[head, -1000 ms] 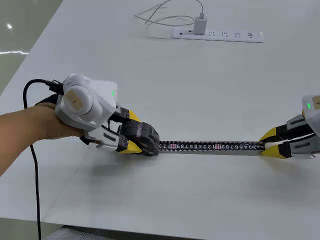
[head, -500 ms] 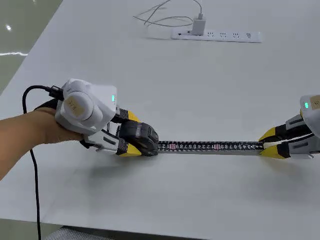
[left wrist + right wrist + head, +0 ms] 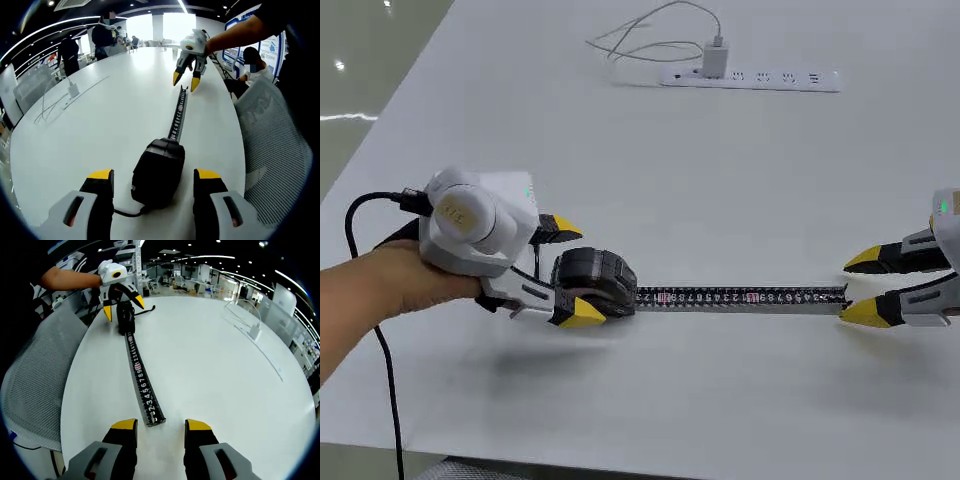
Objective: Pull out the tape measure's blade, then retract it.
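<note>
The black tape measure case (image 3: 595,280) lies on the white table (image 3: 720,180), with its blade (image 3: 740,297) drawn out flat to the right. My left gripper (image 3: 572,271) is open, one jaw on either side of the case (image 3: 159,171) with a gap on both sides. My right gripper (image 3: 862,286) is open too. The blade's tip (image 3: 155,420) lies just ahead of its jaws, untouched. The right gripper (image 3: 185,81) shows at the far end of the blade (image 3: 179,112). The left gripper (image 3: 123,308) stands over the case (image 3: 125,315).
A white power strip (image 3: 752,77) with a plugged-in charger (image 3: 715,58) and a loose white cable (image 3: 640,35) lies at the table's far side. A black cable (image 3: 380,340) hangs from the left gripper over the table's near edge. A mesh chair (image 3: 270,130) stands beside the table.
Both grippers have opened: the left let go of the case, the right let go of the blade tip and drew back slightly. The blade still lies extended.
</note>
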Motion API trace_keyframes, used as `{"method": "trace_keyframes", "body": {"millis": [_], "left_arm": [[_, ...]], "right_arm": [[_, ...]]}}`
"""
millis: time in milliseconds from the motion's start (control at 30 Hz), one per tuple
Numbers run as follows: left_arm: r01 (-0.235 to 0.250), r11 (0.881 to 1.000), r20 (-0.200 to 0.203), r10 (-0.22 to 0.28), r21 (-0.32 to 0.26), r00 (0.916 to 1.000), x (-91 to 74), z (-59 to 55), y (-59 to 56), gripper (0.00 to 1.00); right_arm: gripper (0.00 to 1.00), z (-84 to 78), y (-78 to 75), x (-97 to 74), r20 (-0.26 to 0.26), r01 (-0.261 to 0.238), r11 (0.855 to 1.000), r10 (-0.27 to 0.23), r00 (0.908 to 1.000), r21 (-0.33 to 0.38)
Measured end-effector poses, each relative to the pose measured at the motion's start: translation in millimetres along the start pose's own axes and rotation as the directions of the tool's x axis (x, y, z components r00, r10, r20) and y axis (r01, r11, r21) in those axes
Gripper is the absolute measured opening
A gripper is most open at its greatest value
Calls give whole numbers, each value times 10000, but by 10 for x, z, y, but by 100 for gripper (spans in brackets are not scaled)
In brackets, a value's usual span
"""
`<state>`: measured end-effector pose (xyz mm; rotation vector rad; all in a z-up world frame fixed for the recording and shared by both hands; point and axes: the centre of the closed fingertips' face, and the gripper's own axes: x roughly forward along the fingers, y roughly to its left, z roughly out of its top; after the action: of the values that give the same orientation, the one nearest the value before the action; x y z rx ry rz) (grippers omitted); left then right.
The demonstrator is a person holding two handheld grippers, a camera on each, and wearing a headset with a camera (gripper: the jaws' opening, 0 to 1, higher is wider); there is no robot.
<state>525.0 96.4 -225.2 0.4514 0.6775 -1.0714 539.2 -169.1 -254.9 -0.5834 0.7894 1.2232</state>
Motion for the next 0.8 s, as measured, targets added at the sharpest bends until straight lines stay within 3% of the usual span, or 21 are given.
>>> {"method": "trace_keyframes", "body": {"millis": [167, 367, 600, 800], "left_arm": [[-404, 9967, 32, 407, -701, 9992, -54, -46, -40, 66], [-966, 9835, 60, 987, -1531, 9951, -127, -107, -67, 76], [-1607, 9599, 197, 1696, -2298, 9853, -225, -128, -77, 80], [-2186, 9336, 309, 2368, -2839, 9711, -318, -114, -90, 86]], "right_arm": [[37, -10, 30, -9, 200, 325, 9963, -342, 9992, 794], [44, 49, 101, -39, 534, 748, 9852, -839, 9950, 1541], [56, 120, 217, -33, 700, 1231, 9624, -1439, 9871, 2421], [61, 179, 309, -79, 956, 1746, 9378, -2117, 9726, 3000]]}}
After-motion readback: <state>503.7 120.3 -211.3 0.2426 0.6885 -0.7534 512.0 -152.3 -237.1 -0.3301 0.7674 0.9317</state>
